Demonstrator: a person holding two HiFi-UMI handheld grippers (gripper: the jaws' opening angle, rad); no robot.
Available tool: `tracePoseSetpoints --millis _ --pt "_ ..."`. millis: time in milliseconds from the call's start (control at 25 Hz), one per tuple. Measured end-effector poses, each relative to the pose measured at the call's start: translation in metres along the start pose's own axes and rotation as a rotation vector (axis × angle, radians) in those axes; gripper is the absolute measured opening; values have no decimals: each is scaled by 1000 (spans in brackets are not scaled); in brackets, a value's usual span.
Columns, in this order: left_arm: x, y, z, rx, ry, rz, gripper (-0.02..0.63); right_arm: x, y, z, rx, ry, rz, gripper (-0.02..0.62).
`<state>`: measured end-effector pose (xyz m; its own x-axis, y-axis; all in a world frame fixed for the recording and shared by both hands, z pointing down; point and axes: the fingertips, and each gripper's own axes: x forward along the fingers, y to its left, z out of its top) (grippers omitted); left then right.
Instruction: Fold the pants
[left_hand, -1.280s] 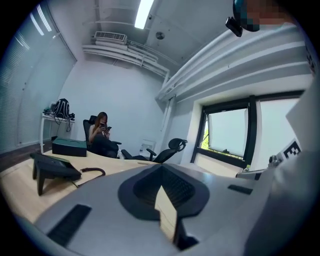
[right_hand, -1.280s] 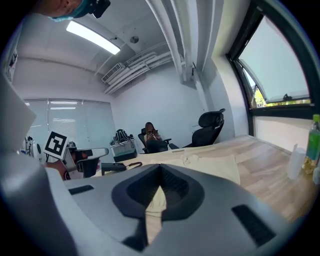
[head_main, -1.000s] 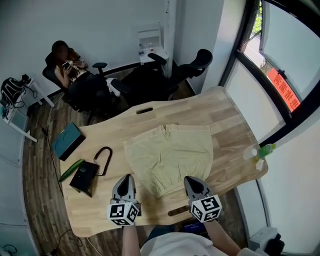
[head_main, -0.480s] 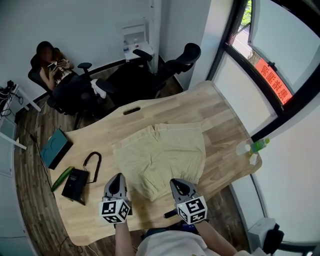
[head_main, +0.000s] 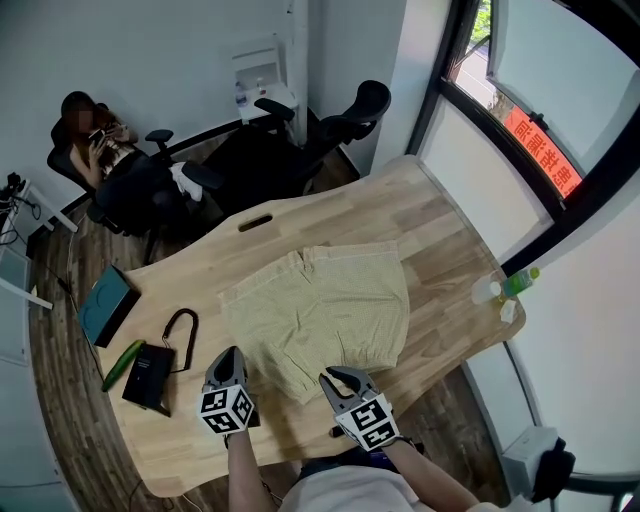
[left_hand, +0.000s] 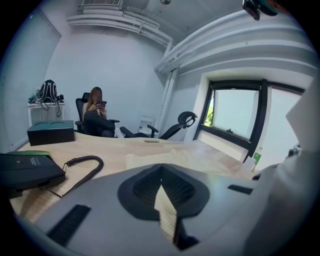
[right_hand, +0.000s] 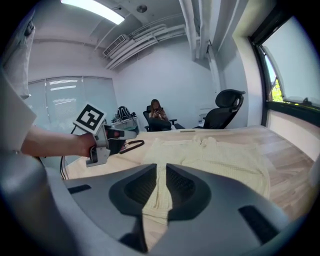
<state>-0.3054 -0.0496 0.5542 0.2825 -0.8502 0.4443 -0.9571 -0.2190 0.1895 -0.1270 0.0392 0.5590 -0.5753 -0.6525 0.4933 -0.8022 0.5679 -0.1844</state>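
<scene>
Surface (head_main: 420, 215): pale wood with a curved outline. It fills the middle of the head view, and its near edge lies at the person's body.
Pants (head_main: 320, 310): beige shorts spread flat at the surface's centre, reaching almost to the near edge.
Pants, direction: the waistband is on the far side at 12 o'clock and the leg ends point to the person at 6 o'clock. The long axis runs 12 to 6, leaning a little toward 7.
Chairs (head_main: 340, 125): black office chairs stand beyond the far edge at 11 to 12 o'clock. A person (head_main: 100, 140) sits in one at 10 o'clock.
Box (head_main: 105, 305): teal and flat, on the surface at 9 o'clock, well apart from the pants.
Right tool (head_main: 338, 377): at 6 o'clock, over the near hem. Its jaws stand slightly apart and have just been opening. In the right gripper view cloth shows in the gap, and the pads are not pressing on it.
Left tool (head_main: 229, 353): at 7 o'clock, just beside the left edge of the pants. Its jaws are closed, pads together, gripping nothing that shows.
Black case (head_main: 148, 375): at 8 o'clock, with a looped cord (head_main: 180, 325) next to it.
Green thing (head_main: 122, 365): long and thin, just left of the case.
Bottle (head_main: 520, 283): green-tinted, at the surface's 3 o'clock edge.
</scene>
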Motion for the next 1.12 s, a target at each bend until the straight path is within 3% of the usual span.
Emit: tracePoseSetpoints --millis 160,280,440,840,1120 --pt "19 14 -21 -29 60 38 25 12 21 -19 -1 54 72 105" --pt "31 27 -37 -72 122 58 120 25 43 -36 -26 109 130 151" --pt "49 47 -50 -101 197 113 147 45 69 -58 -141 189 232 199" --pt "90 75 -70 -128 349 121 163 69 74 -98 -263 324 217 206" --pt "95 73 -75 -107 390 124 175 71 75 -110 -311 389 193 206"
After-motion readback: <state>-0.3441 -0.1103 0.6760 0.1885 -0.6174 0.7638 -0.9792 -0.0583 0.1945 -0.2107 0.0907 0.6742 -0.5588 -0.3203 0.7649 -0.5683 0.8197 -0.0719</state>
